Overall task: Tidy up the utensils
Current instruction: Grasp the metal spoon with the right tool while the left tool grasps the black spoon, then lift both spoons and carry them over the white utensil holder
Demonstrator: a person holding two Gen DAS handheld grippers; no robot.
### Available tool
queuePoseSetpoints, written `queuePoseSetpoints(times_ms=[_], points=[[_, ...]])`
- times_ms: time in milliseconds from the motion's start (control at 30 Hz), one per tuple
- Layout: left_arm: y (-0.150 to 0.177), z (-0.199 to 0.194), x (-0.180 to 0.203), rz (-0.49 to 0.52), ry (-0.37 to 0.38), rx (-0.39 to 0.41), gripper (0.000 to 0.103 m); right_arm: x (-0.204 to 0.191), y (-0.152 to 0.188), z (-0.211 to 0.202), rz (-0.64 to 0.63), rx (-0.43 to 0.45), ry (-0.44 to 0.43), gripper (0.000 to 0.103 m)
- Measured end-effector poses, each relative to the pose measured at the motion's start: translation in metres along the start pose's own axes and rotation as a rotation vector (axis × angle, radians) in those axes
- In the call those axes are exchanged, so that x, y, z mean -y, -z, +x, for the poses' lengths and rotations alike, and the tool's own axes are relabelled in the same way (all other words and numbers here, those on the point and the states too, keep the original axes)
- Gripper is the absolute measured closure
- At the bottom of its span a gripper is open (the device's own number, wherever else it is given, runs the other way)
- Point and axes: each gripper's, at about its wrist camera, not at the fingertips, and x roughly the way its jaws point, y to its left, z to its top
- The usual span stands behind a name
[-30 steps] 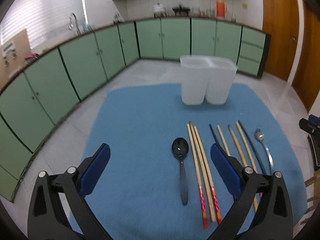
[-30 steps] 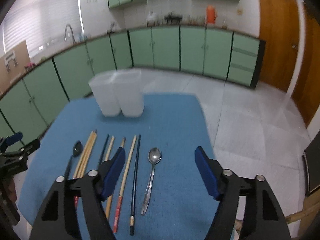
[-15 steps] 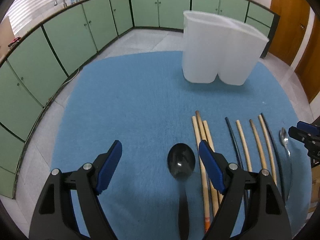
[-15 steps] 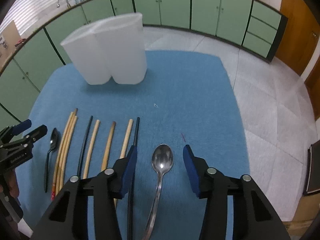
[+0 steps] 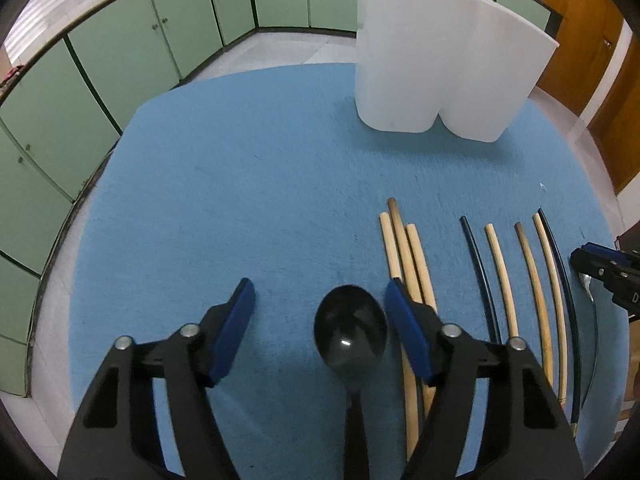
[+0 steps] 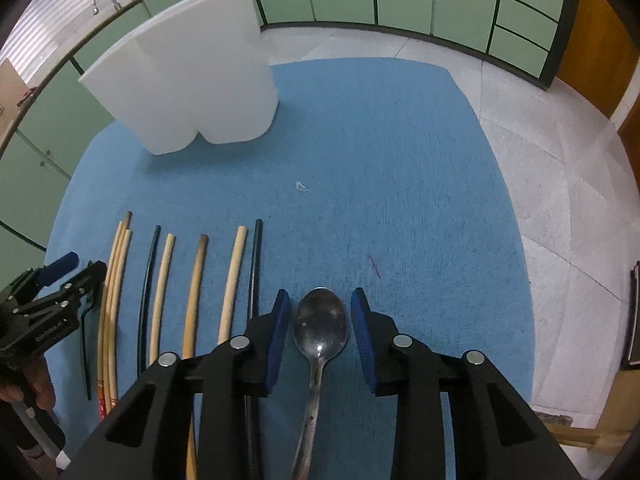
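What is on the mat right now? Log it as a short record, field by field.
surface: blue mat
container: white two-part holder, upright at the mat's far side
black spoon: flat, bowl between the left gripper pads, jaws just closing, not yet pinched
metal spoon: flat, bowl between the right gripper pads, jaws just closing, small gaps remain
chopsticks: wooden and black, in a row between the spoons
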Motion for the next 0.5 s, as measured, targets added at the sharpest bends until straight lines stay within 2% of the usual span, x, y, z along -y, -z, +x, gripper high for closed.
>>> queuePoseSetpoints(times_ms=[33, 133, 267, 400, 500], points=[[-0.001, 0.001, 0.000, 0.000, 0.005, -0.004, 0.047, 0.000, -0.002, 0.000, -0.002, -0.002, 0.001, 0.073], [-0.007, 0.007, -0.005, -0.003, 0.026, -0.010, 0.051, 0.001, -0.005, 0.000, 0.002, -0.011, 0.001, 0.075], [-0.004, 0.006, -0.006, -0.004, 0.069, -0.004, 0.071, 0.000, -0.007, -0.001, 0.003, -0.010, -0.008, 0.076], [0.000, 0.000, -0.009, -0.015, 0.113, 0.015, 0.071, -0.001, -0.003, -0.015, -0.003, 0.038, -0.044, 0.076], [0.002, -0.014, -0.014, -0.016, 0.131, 0.075, 0.072, -0.003, 0.003, -0.027, -0.022, 0.094, -0.064, 0.076]])
